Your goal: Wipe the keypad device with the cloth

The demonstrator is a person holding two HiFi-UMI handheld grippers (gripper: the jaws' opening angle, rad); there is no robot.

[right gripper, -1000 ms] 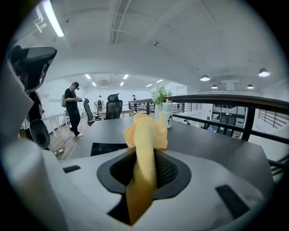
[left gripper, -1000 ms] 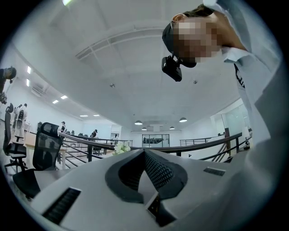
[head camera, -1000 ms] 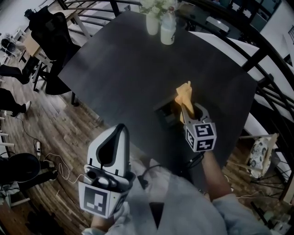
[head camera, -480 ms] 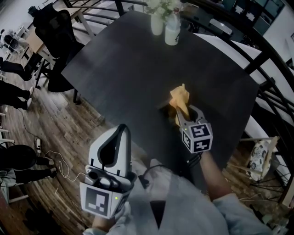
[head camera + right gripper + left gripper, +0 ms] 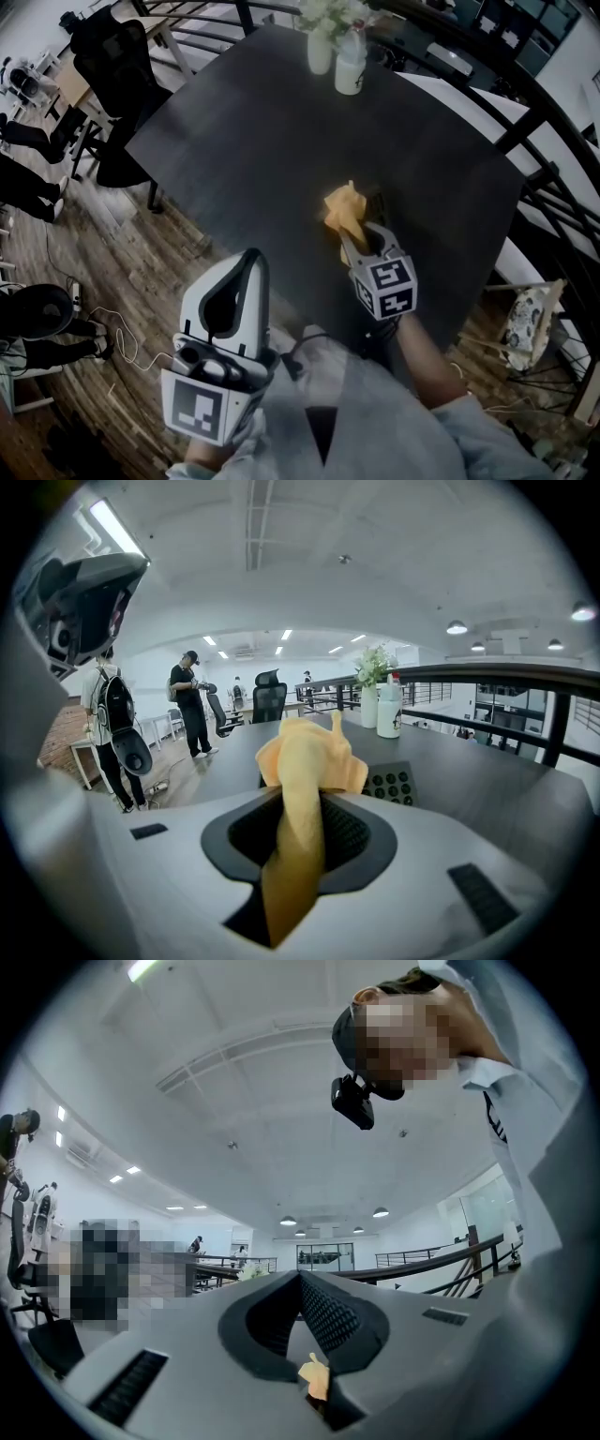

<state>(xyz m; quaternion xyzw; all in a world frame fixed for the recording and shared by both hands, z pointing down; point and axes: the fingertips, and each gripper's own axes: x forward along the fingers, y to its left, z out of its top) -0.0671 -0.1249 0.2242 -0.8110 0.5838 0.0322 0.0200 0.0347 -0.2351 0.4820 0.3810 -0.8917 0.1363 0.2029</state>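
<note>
Wipe step: right gripper [image 5: 309, 808] clamps the yellow cloth [image 5: 305, 752]; the keypad device [image 5: 394, 784] lies just right of it on the dark table [image 5: 262, 141]. Left gripper [image 5: 302, 1283] has jaws together, empty, off-table. Next, we reckon: lower the cloth and sweep across the keys.

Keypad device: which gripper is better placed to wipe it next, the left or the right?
Right. The right gripper is shut on the cloth, close by the keypad device. The left gripper is shut and held near the person's body, off the table.
</note>
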